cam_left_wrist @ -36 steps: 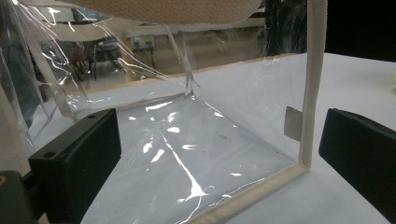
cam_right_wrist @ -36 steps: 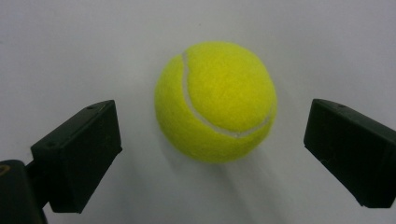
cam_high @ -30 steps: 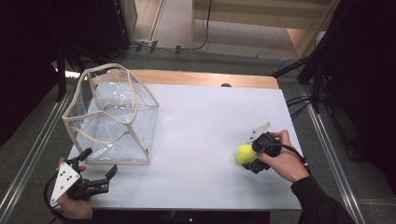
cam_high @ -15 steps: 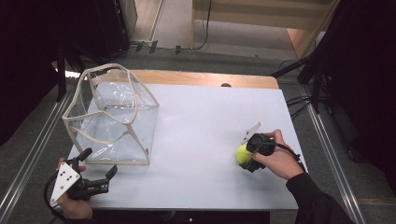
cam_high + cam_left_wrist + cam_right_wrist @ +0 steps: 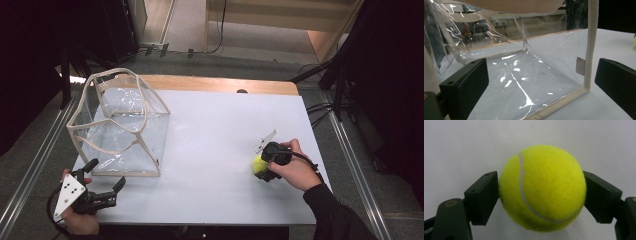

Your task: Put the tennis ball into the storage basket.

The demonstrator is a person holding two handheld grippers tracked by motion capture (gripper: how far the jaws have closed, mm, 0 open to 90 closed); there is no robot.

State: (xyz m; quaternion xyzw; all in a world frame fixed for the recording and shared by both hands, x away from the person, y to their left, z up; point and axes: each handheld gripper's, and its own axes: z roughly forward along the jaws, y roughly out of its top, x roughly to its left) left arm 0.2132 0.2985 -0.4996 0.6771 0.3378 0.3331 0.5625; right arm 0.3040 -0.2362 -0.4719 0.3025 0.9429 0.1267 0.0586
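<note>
On a white desk [image 5: 215, 135] ringed by dark room, the right tool [image 5: 541, 195], jaws just closing, clamps a fuzzy yellow tennis ball [image 5: 542, 187]; the left tool [image 5: 102, 180] gapes wide.

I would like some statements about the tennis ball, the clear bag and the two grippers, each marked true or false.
1. The right gripper has a yellow tennis ball between its jaws. True; both jaws touch the ball's sides, and they have just been closing.
2. The tennis ball lies inside the clear plastic bag. False; it is far to the bag's right, on the white table.
3. The left gripper has its jaws open. True; nothing is between them.
4. The left gripper grips the bag's cloth edge. False; it is near the bag's front corner, apart from it.
5. The bag lies flat and folded. False; it stands open.
</note>
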